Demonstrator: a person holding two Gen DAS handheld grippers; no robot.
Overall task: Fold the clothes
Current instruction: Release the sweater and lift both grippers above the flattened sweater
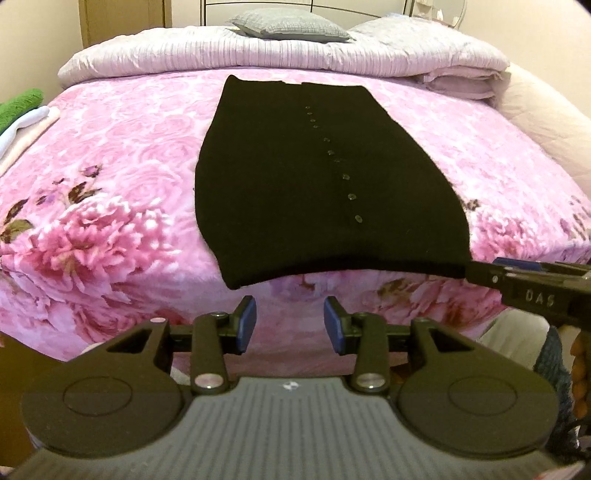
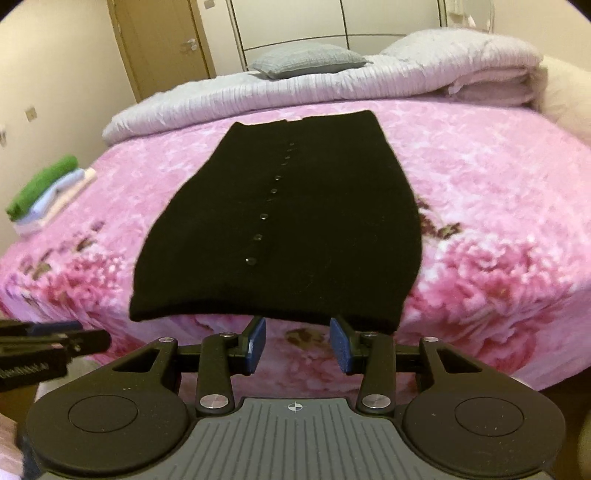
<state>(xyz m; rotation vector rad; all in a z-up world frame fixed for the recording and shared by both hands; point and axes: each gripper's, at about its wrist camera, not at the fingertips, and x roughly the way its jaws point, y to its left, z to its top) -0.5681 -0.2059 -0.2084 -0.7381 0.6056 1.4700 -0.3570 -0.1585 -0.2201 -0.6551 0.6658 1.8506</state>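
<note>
A black knit garment (image 1: 314,177) with a row of small buttons lies flat on the pink floral bed, folded into a long narrow strip. It also shows in the right wrist view (image 2: 291,229). My left gripper (image 1: 290,310) is open and empty, just short of the garment's near hem, towards its left end. My right gripper (image 2: 297,330) is open and empty, its fingertips at the near hem towards the right end. The right gripper (image 1: 480,273) also shows from the side in the left wrist view, at the hem's right corner. The left gripper (image 2: 92,338) shows at the left of the right wrist view.
A pink floral blanket (image 1: 110,184) covers the bed. A folded lilac duvet (image 1: 258,55) and a grey pillow (image 1: 291,24) lie at the head. A stack of folded clothes (image 2: 48,192), green on top, sits at the bed's left edge. A door (image 2: 162,48) stands behind.
</note>
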